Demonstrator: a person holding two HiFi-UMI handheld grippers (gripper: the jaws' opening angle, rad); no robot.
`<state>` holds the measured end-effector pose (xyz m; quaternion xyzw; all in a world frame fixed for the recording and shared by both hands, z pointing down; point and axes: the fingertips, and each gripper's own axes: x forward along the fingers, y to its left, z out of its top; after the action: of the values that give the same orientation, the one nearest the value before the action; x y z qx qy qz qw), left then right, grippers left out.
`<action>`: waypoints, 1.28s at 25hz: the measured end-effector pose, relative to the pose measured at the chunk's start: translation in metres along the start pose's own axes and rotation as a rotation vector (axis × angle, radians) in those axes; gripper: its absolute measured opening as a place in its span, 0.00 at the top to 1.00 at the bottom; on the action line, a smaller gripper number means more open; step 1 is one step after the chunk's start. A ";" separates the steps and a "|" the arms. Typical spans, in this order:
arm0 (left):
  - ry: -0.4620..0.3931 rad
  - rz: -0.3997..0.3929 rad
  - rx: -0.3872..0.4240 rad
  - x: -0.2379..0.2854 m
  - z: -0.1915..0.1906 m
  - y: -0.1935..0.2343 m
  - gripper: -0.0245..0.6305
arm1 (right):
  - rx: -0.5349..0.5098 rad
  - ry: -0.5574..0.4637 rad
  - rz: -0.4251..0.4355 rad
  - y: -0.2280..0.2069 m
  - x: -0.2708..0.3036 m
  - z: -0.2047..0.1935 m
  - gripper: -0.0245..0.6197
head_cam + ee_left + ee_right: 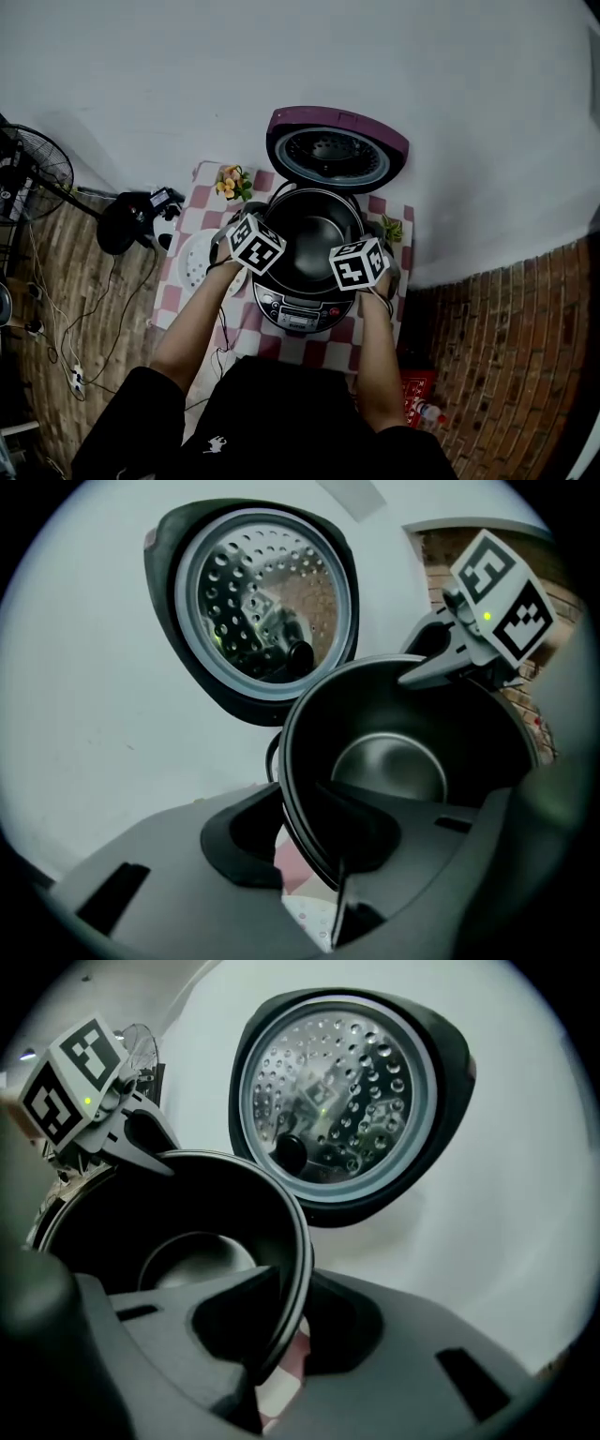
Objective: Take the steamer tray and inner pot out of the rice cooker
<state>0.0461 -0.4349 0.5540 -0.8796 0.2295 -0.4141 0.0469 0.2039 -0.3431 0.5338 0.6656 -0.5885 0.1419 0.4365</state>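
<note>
The left gripper (314, 855) is clenched on the left rim of the dark inner pot (314, 230), and the right gripper (286, 1335) is clenched on the opposite rim. The pot sits in the mouth of the rice cooker (298, 317) on the checkered tabletop (173, 298). The white steamer tray (197, 264) lies on the tabletop, just left of the cooker. Beyond, the purple lid (337, 150) stands open against a white wall (422, 75).
</note>
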 end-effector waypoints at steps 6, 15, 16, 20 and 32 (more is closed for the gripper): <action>-0.116 0.040 -0.038 -0.036 0.022 0.012 0.82 | 0.090 -0.120 -0.024 -0.010 -0.038 0.026 0.88; -0.291 0.091 -0.079 -0.083 0.048 0.023 0.85 | 0.157 -0.272 -0.092 -0.021 -0.089 0.051 0.93; -0.306 0.096 -0.079 -0.087 0.052 0.024 0.85 | 0.160 -0.284 -0.094 -0.022 -0.092 0.051 0.93; -0.347 0.125 -0.080 -0.107 0.063 0.020 0.86 | 0.178 -0.344 -0.094 -0.025 -0.107 0.051 0.93; -0.428 0.206 -0.069 -0.156 0.119 -0.040 0.87 | 0.206 -0.506 -0.091 -0.078 -0.171 0.019 0.95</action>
<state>0.0635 -0.3428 0.3770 -0.9204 0.3169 -0.2029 0.1064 0.2231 -0.2500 0.3705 0.7466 -0.6306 0.0105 0.2117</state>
